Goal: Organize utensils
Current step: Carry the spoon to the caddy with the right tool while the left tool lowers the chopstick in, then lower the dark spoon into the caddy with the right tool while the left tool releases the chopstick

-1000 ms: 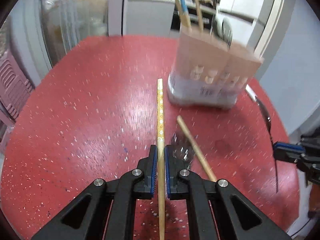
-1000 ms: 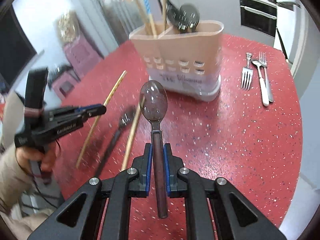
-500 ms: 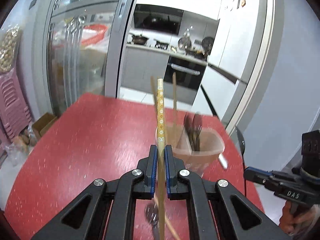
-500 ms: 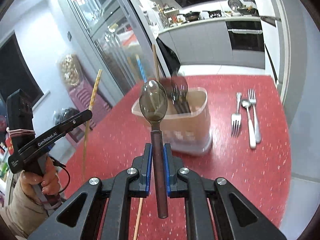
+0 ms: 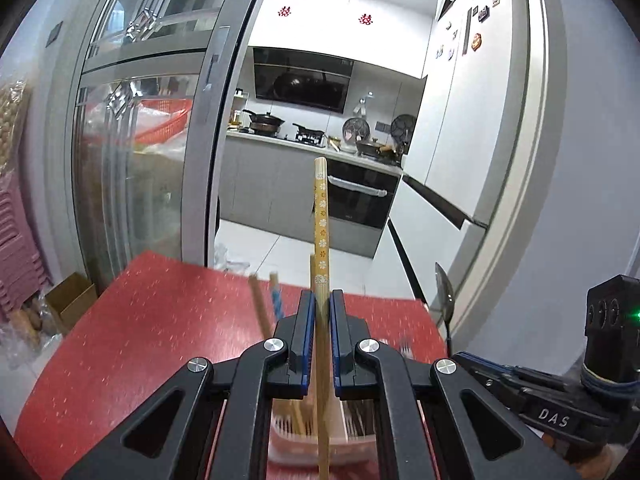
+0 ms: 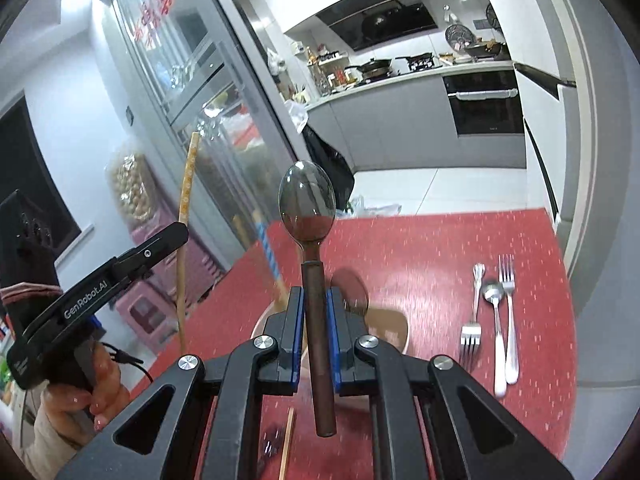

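My left gripper [image 5: 319, 308] is shut on a yellow flower-patterned chopstick [image 5: 321, 224] and holds it upright above the pink utensil holder [image 5: 316, 436], whose chopsticks and dark spoons show below the jaws. My right gripper [image 6: 313, 304] is shut on a dark spoon [image 6: 307, 204] by its brown handle, bowl up, above the same holder [image 6: 384, 320]. The left gripper and its chopstick [image 6: 185, 196] also show at the left of the right wrist view. The right gripper's spoon [image 5: 445, 294] shows at the right of the left wrist view.
Two forks [image 6: 507, 280] and a silver spoon [image 6: 494, 320] lie on the red table [image 6: 440, 248] at the right. A wooden chopstick [image 6: 286, 440] and a dark utensil lie on the table below the right gripper. Kitchen counters and a glass door stand behind.
Both grippers have risen from table level and tilted up, carrying chopstick and spoon. The holder has moved from ahead of them to beneath the jaws.
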